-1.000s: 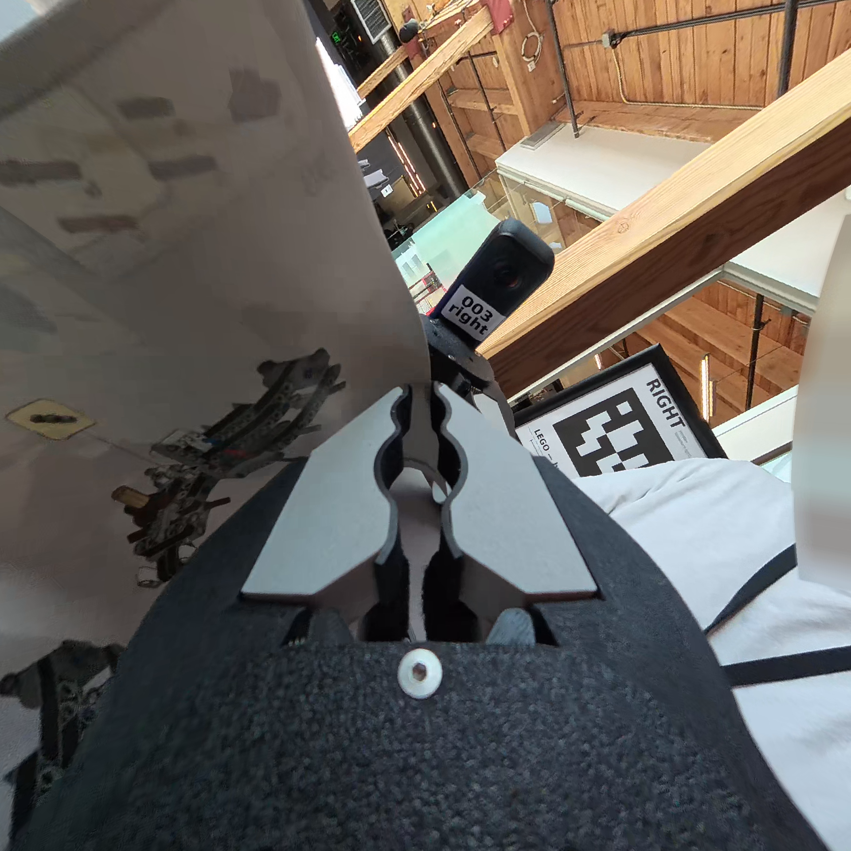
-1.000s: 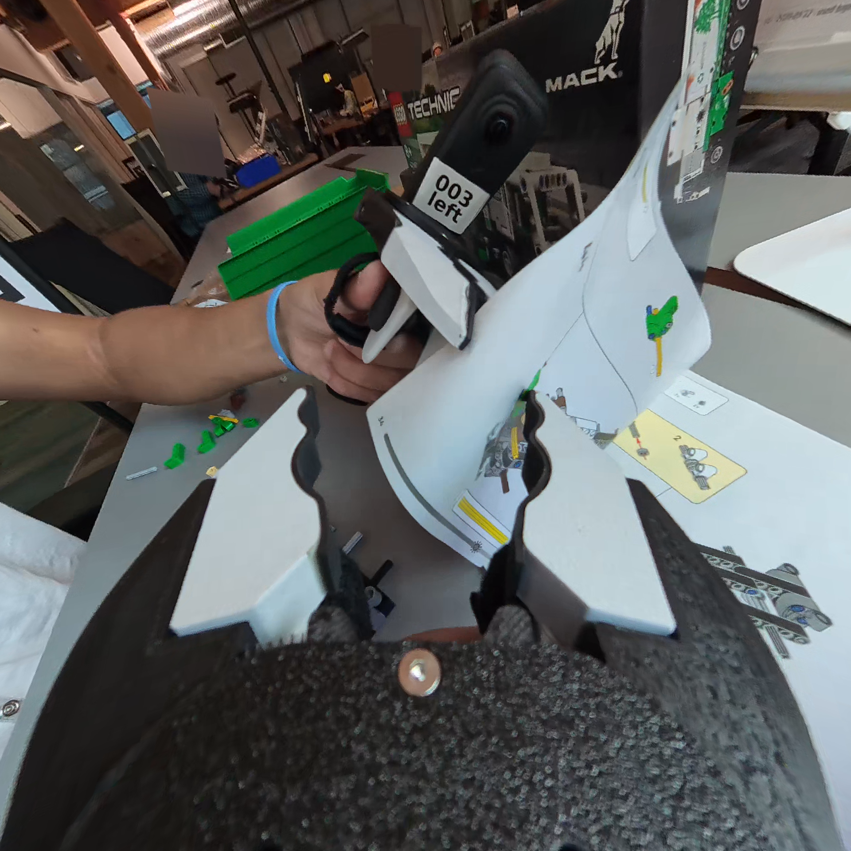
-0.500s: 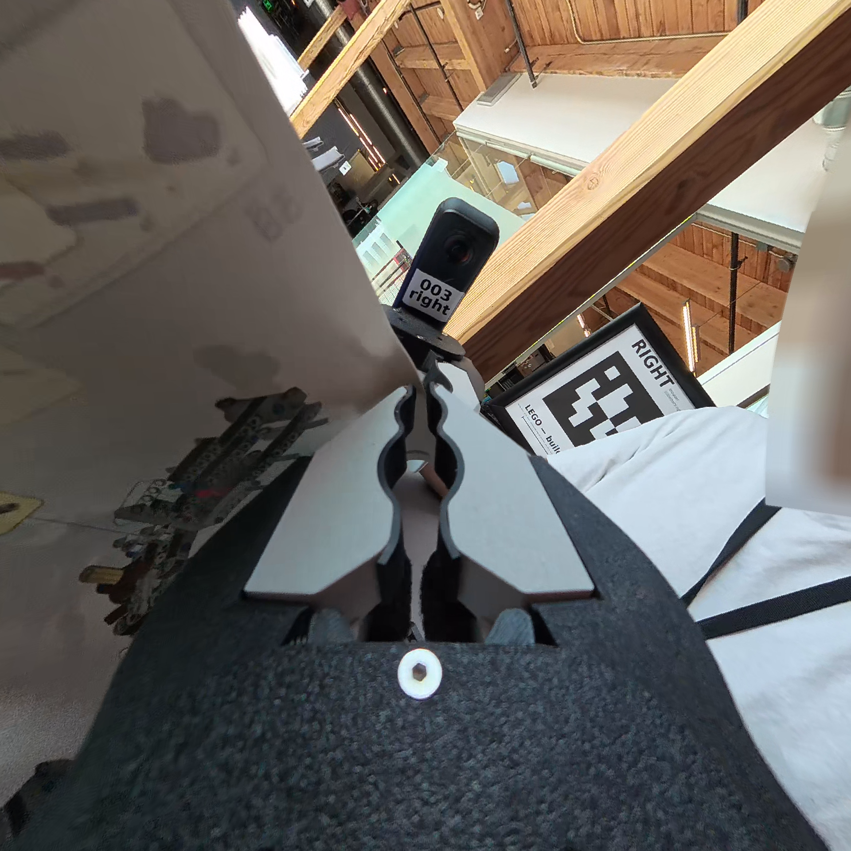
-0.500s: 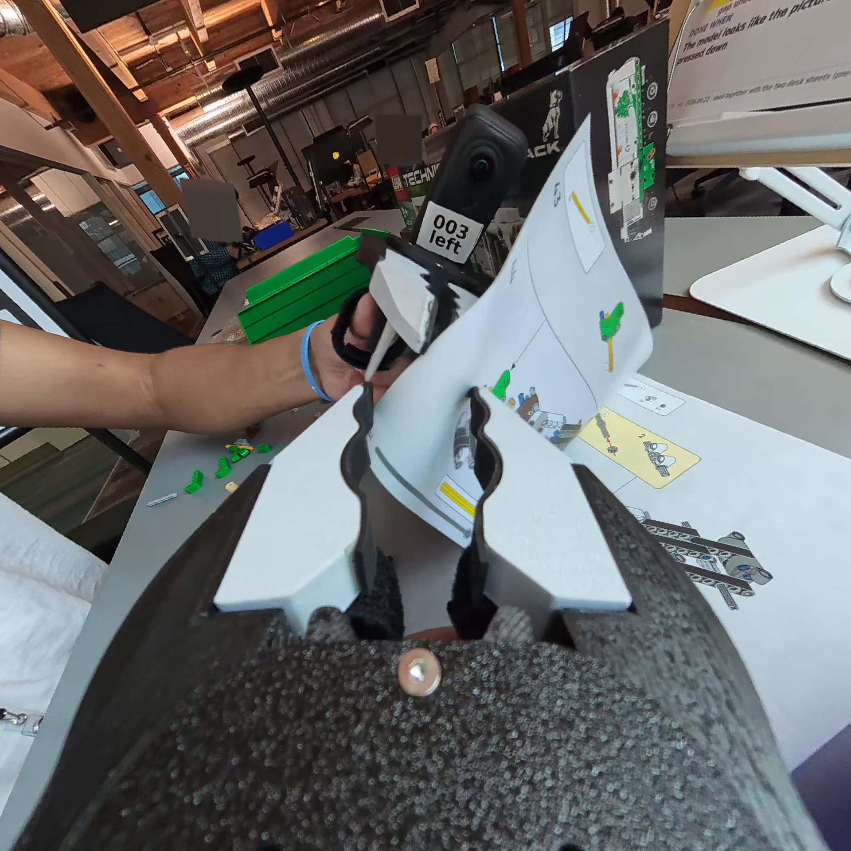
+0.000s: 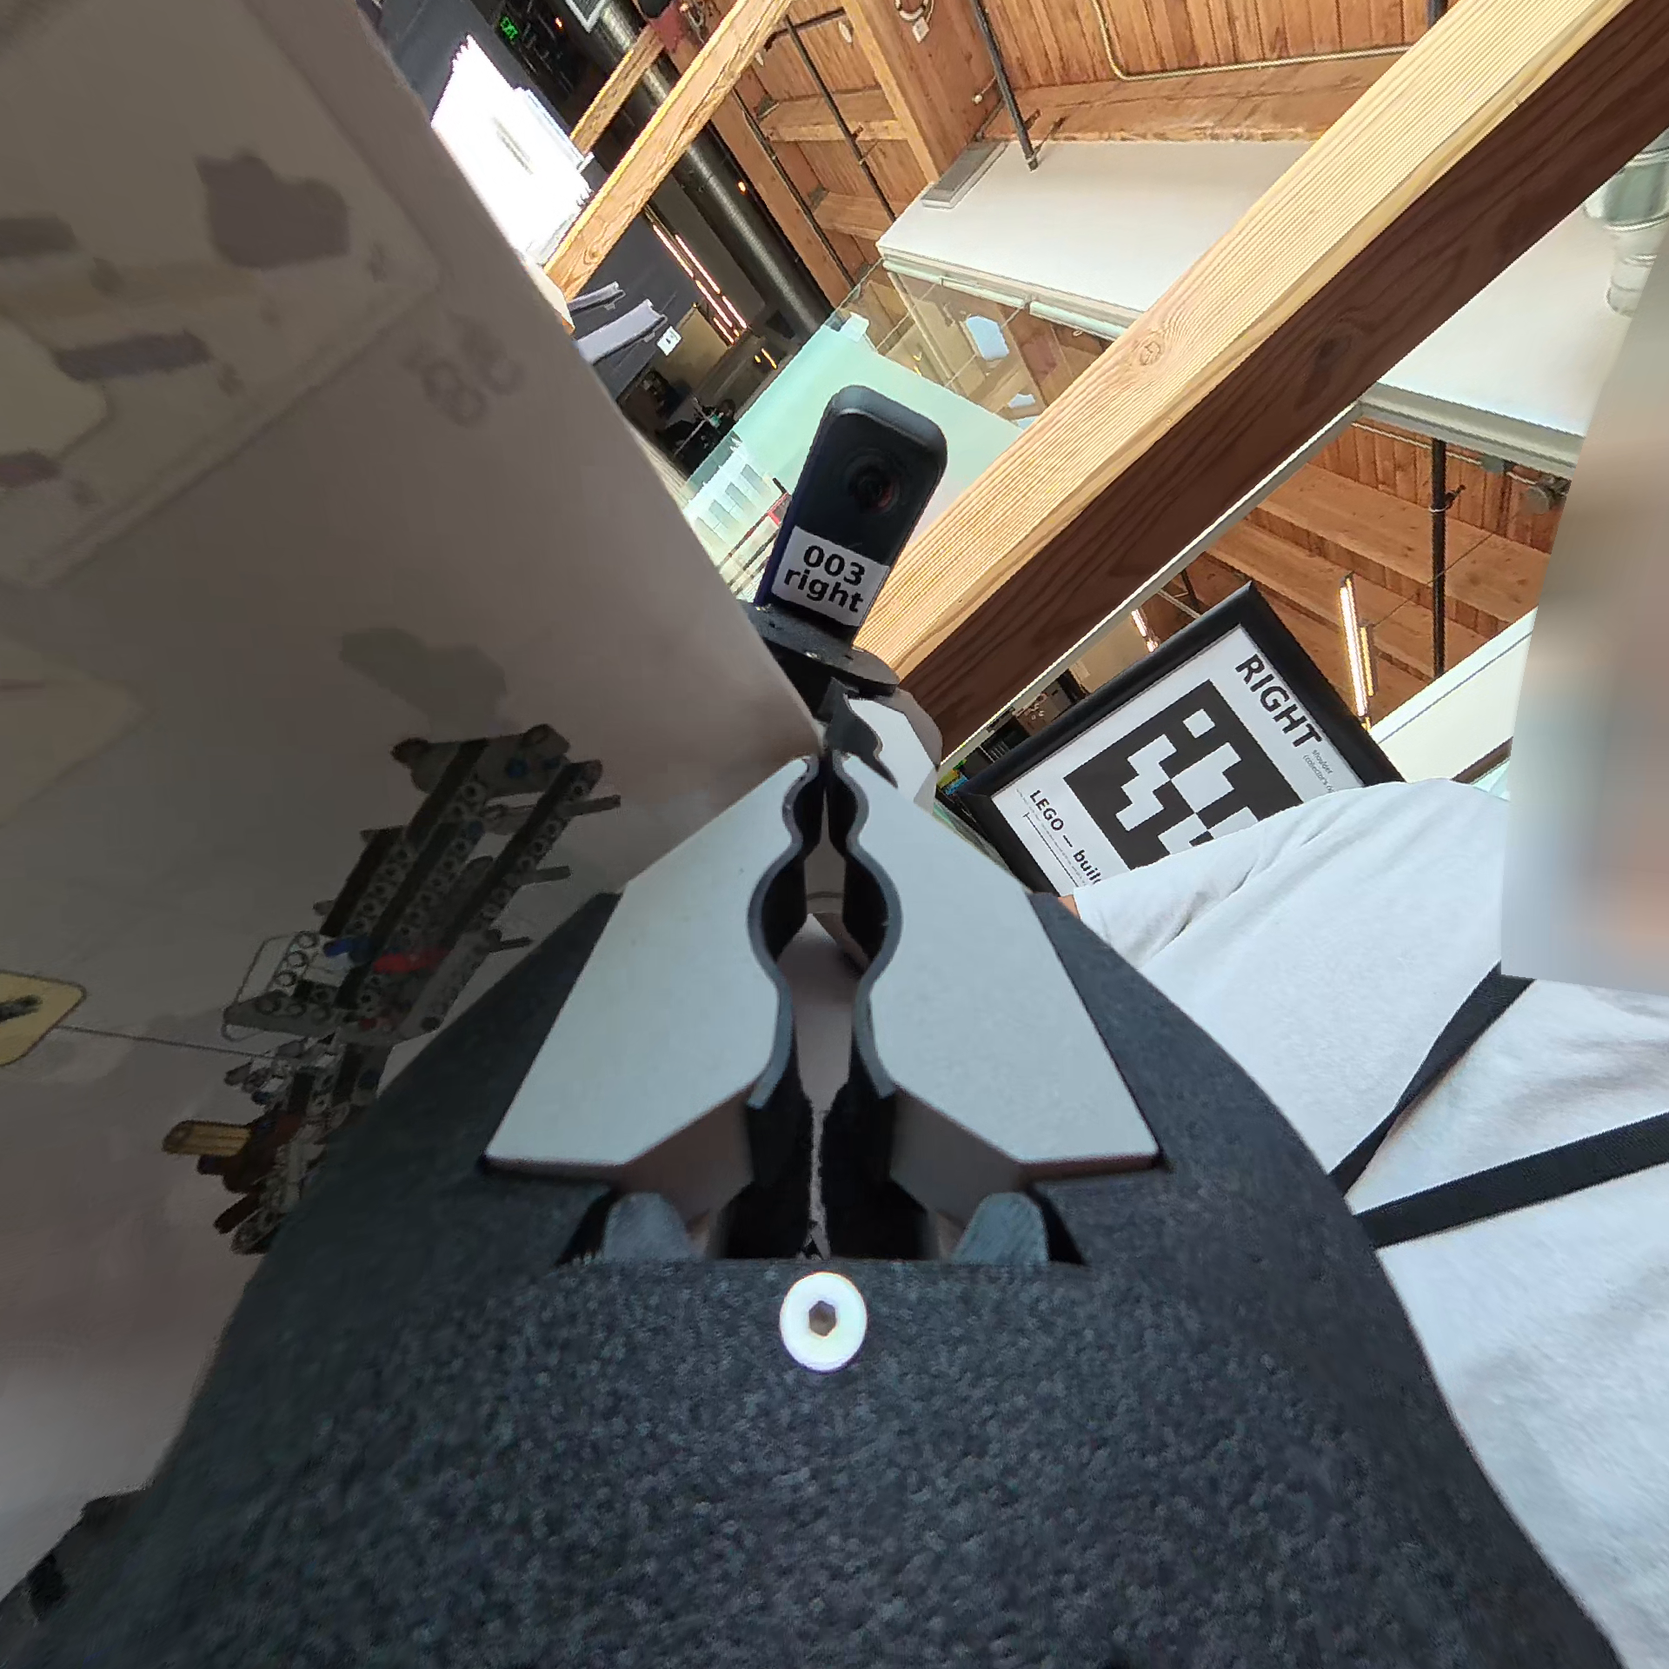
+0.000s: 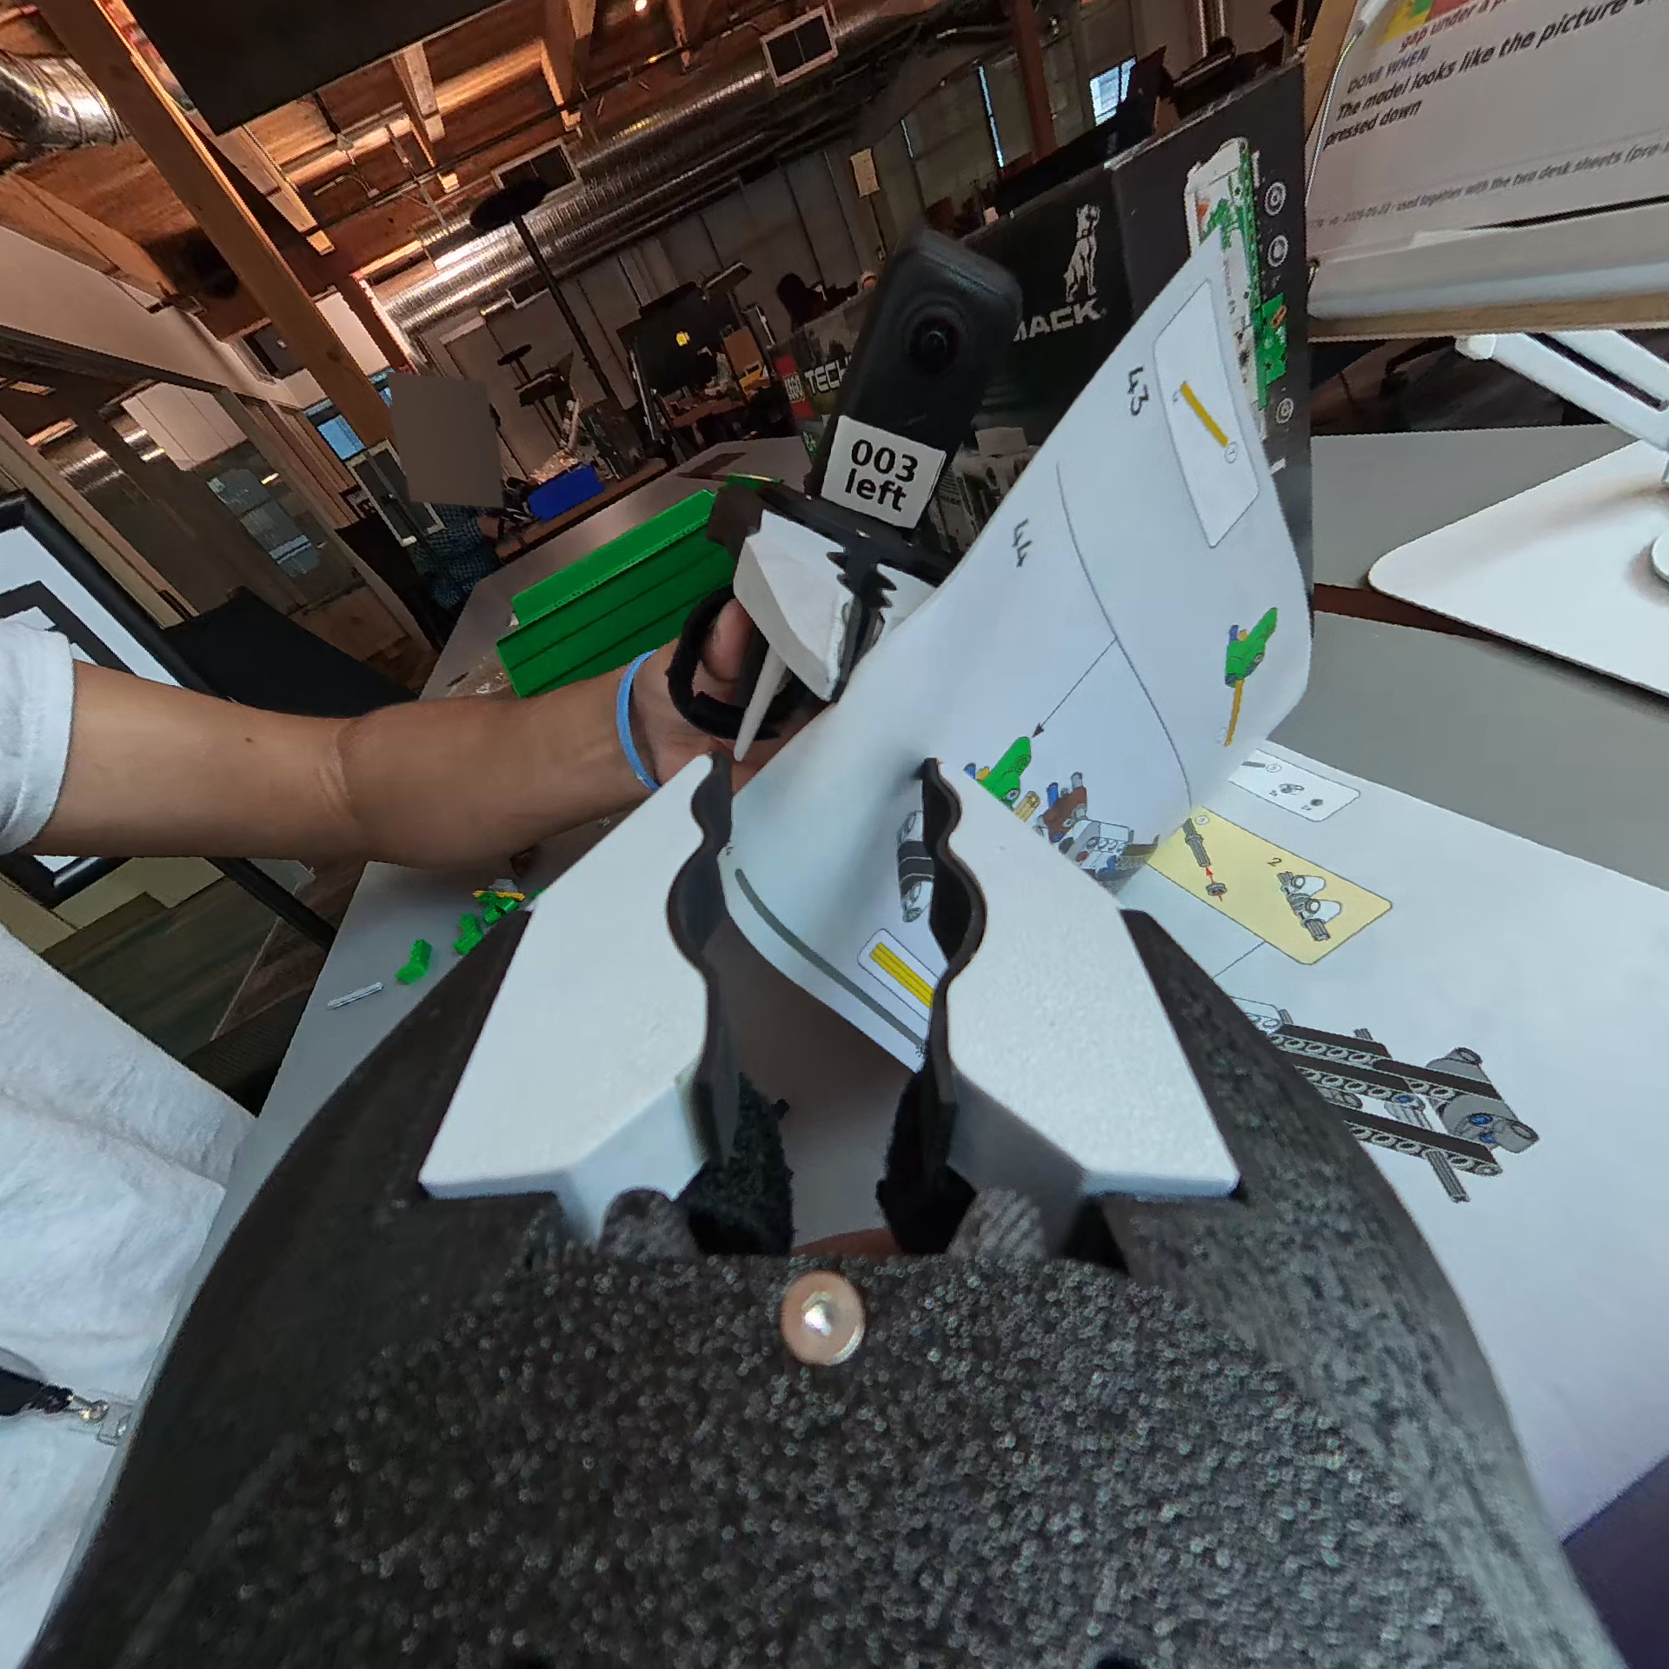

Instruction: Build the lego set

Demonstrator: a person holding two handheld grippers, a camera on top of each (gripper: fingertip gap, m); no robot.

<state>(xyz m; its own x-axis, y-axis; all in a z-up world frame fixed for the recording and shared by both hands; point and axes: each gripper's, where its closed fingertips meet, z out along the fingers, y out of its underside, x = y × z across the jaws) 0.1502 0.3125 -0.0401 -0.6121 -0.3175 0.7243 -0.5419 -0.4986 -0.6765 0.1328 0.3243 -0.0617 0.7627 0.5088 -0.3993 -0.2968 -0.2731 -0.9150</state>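
Lying at far left in the right wrist view, scattered on the grey tabletop (image 6: 298, 1020): small green bricks (image 6: 461, 930) and a thin pale pin. Reaching in from the left above them, a bare forearm with a blue wristband (image 6: 632, 722), the hand (image 6: 695, 686) gripping the left claw (image 6: 853, 623). Standing behind that hand, a green ribbed tray (image 6: 614, 596) and, further back, a dark printed box (image 6: 1129, 262). Pinching shut on the lifted page (image 6: 1084, 650) of an instruction booklet, the left claw, with its fingers (image 5: 786, 885) pressed together on the sheet's edge in the left wrist view and the page (image 5: 361, 542) curling up to its left. Showing beyond those fingers, the camera of the other gripper, a framed black-and-white marker sign (image 5: 1174, 795), wooden beams overhead and a white-shirted torso at right. Sitting part-way open in the middle of the right wrist view, the right claw (image 6: 817, 795), with the lower corner of the raised page between its fingers (image 6: 1039, 948); touching or not cannot be told. Lying flat to the right, the booklet's open spread (image 6: 1355, 993) with printed diagrams, and at far right a white stand base (image 6: 1490, 578).
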